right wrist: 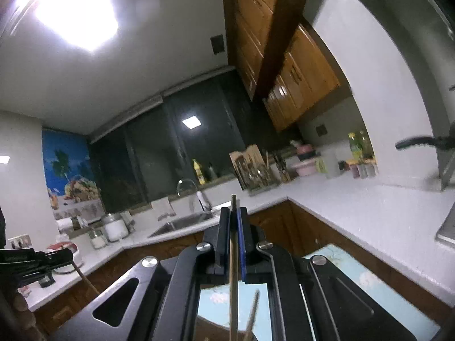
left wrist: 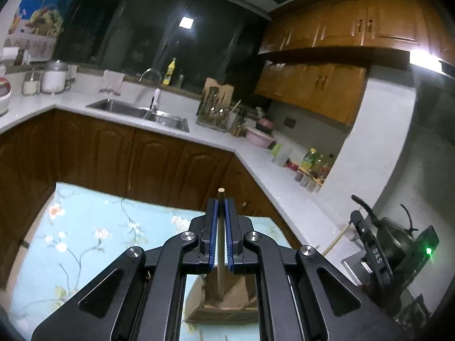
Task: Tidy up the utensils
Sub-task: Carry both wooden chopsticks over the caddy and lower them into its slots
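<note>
Left gripper clamps 1 chopstick; right gripper pinches a thin stick, possibly another chopstick.

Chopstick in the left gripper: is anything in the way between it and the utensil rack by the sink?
Nothing visible is. The left gripper is shut on the chopstick above the flowered table. From there to the utensil rack there seems to be only open air and bare counter. The sink lies left of the rack, and a pink bowl right.

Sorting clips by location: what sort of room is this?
A home kitchen, most likely: a steel sink with a faucet set in a white countertop, and wooden wall cabinets above.
</note>
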### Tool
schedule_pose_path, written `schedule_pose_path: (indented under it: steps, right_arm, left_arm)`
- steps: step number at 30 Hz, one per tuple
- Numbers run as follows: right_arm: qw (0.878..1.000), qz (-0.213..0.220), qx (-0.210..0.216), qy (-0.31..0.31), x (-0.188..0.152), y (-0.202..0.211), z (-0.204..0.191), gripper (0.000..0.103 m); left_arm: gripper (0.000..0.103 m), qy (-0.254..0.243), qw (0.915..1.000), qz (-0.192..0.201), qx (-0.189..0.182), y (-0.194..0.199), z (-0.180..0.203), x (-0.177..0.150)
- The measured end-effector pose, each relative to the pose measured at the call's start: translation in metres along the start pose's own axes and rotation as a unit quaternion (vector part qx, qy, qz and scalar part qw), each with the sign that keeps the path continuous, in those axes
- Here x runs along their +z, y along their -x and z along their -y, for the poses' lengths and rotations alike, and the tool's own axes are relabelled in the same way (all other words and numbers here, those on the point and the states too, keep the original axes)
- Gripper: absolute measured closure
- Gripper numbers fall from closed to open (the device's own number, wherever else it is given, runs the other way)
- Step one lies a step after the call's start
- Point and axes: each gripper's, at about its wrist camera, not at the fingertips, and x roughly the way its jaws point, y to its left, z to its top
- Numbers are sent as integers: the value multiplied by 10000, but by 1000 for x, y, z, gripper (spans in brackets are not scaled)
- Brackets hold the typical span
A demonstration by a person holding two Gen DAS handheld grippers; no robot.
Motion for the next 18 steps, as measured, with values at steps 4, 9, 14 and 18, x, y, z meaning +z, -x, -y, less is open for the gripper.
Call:
schedule_pose_path:
  steps: [4,9,14,18]
  right_arm:
    - [9999,-62,-101,-46,-26,-1,10,98]
    - [9992,-331,-147,-149,-49,-4,18,98]
    - [9956,-921,-97,-102,-63,-14,20,97]
    - [9938,-1112,-91,-37,-66,-18,22,97]
  left_arm:
    - [99,53,9997,-192,104,-15,-10,-28]
    - [98,28,9984,-541,158,-35,-15,-54]
    - [97,-80,9980,-603,169,-39,-16,-60]
    - [97,-129,9976,-650,202,-40,-14,-59]
